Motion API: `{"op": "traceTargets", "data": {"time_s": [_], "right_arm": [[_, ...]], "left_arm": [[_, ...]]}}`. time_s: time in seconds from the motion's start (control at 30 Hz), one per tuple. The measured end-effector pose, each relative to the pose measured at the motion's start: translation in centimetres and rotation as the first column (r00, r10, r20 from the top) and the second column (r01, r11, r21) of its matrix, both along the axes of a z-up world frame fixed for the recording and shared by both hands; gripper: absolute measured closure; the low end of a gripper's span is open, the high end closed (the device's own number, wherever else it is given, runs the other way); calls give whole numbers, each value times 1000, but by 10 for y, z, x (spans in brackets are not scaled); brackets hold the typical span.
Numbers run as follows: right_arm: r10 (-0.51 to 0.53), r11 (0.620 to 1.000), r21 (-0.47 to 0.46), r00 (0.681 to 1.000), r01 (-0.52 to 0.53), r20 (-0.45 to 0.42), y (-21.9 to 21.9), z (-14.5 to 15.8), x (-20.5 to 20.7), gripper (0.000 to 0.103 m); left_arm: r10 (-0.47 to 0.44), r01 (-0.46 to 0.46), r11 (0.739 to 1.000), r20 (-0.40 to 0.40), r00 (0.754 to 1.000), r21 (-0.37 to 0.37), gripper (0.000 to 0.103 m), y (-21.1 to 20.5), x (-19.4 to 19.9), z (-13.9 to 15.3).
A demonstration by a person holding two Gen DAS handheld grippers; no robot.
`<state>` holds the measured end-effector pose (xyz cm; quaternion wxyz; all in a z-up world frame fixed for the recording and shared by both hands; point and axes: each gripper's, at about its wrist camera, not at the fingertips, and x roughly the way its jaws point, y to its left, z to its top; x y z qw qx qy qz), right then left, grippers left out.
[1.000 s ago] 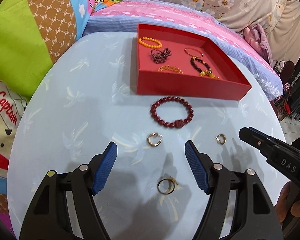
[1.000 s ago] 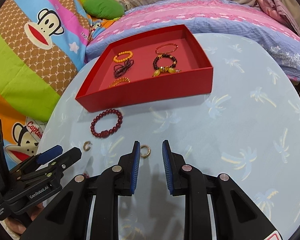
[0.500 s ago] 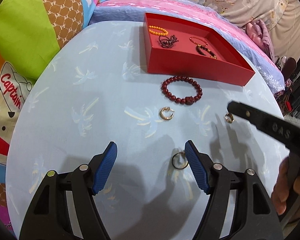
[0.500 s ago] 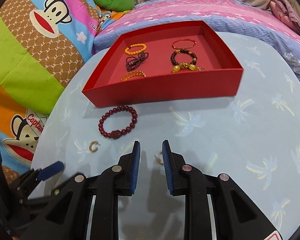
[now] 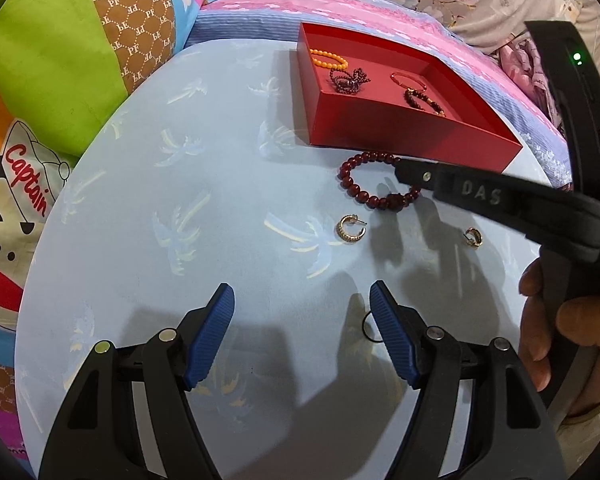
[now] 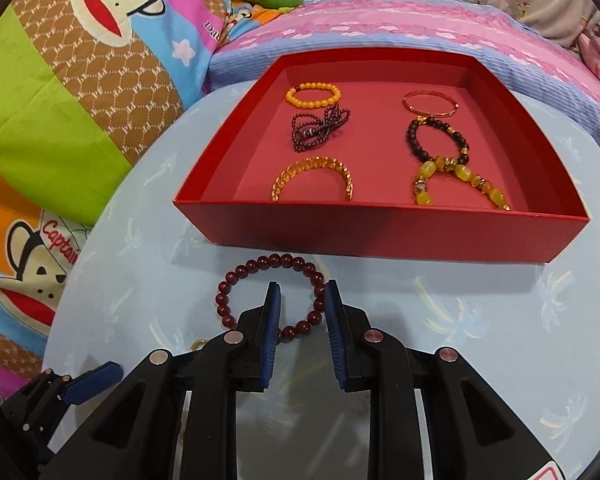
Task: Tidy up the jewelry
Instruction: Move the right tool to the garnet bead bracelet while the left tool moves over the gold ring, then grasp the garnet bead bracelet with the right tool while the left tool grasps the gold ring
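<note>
right gripper [image 6: 300, 312] fingers closing over dark red bead bracelet [image 6: 236, 276].

"DAS" on the right gripper [image 5: 410, 174]; "Captain" and "PF" on the cartoon blanket [image 5: 60, 80]

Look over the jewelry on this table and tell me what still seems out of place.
Four pieces lie loose on the tablecloth outside the red tray: the dark red bead bracelet under the closing right gripper, two gold hoop earrings, and a ring.
</note>
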<state>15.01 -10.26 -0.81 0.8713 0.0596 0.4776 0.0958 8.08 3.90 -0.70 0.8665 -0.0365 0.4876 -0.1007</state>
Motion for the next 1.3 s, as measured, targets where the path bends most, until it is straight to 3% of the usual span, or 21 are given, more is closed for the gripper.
{"op": "traceTargets", "data": {"time_s": [0.07,0.3,0.53,0.67,0.93,1.17,1.3], "right_arm": [[0,1000,-14,1000,0,-7,0,-5,-2,96],[-53,999,-10,998,53,-14,-25,-4,-31,96],[-134,991,27,991,135,-29,-60,1,-54,96],[-163,986,40,986,164,-33,-72,1,-64,96],[-194,977,75,979,198,-55,-85,-5,-70,96],[-198,976,82,978,202,-58,-86,-5,-72,96],[-195,976,88,979,199,-51,-85,-2,-72,96]], "left_arm": [[-4,4,1000,1,1000,-2,36,-1,0,0],[-25,25,1000,6,1000,-12,36,-6,-4,3],[-102,102,994,19,995,-25,37,-25,-16,7],[-153,153,988,16,988,-25,51,-37,-23,2],[-180,181,983,67,981,-6,58,-40,-22,-3],[-188,187,982,103,977,12,80,-39,-24,-4],[-207,207,978,106,973,11,85,-42,-26,-4]]}}
